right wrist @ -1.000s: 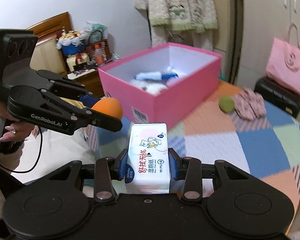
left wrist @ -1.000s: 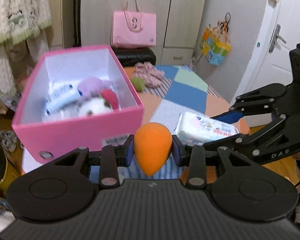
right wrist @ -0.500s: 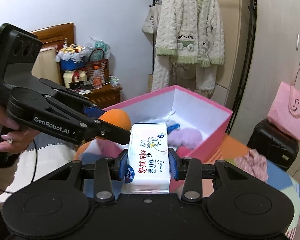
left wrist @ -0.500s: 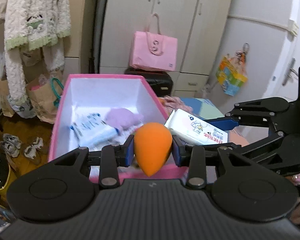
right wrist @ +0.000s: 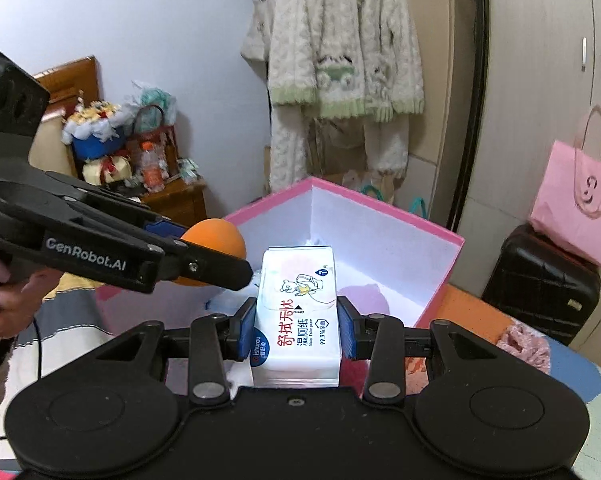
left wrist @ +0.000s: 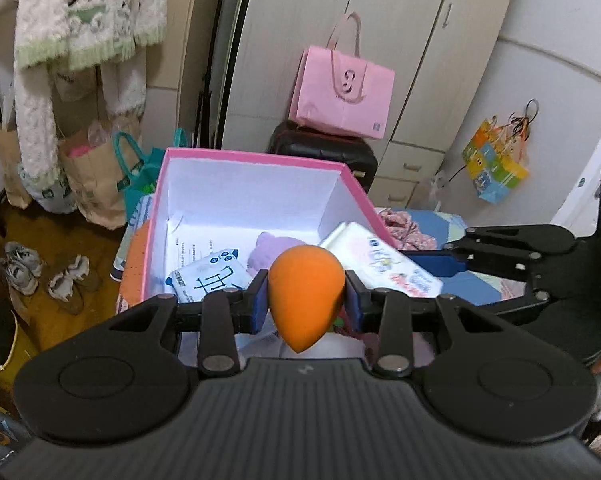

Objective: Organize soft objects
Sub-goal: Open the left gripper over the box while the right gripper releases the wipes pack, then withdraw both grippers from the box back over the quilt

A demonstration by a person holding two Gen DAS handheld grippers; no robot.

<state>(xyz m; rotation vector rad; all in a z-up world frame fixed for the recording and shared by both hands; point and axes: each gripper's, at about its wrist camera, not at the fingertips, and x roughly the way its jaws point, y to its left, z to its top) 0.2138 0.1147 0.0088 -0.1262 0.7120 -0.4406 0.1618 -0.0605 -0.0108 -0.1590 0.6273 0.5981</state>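
My left gripper (left wrist: 305,300) is shut on an orange egg-shaped sponge (left wrist: 305,300), held above the open pink box (left wrist: 256,157). My right gripper (right wrist: 297,328) is shut on a white wet-wipe pack (right wrist: 296,312) and hovers over the box's near part (right wrist: 440,236). In the right wrist view the left gripper (right wrist: 216,264) reaches in from the left with the orange sponge (right wrist: 216,236). In the left wrist view the wipe pack (left wrist: 380,260) juts over the box's right wall. Inside the box lie a blue-printed tissue packet (left wrist: 208,276) and a purple plush (left wrist: 266,248).
A pink bag (left wrist: 340,92) stands on a black suitcase (left wrist: 324,152) behind the box. Pink cloth (left wrist: 404,228) lies on the patchwork cover (right wrist: 580,376) at the right. Shoes (left wrist: 44,276) and paper bags (left wrist: 88,168) crowd the floor at left. A fleecy robe (right wrist: 340,64) hangs on the wall.
Both grippers have travelled from in front of the pink box to over its open top, each keeping its load. The box now fills the centre of both views.
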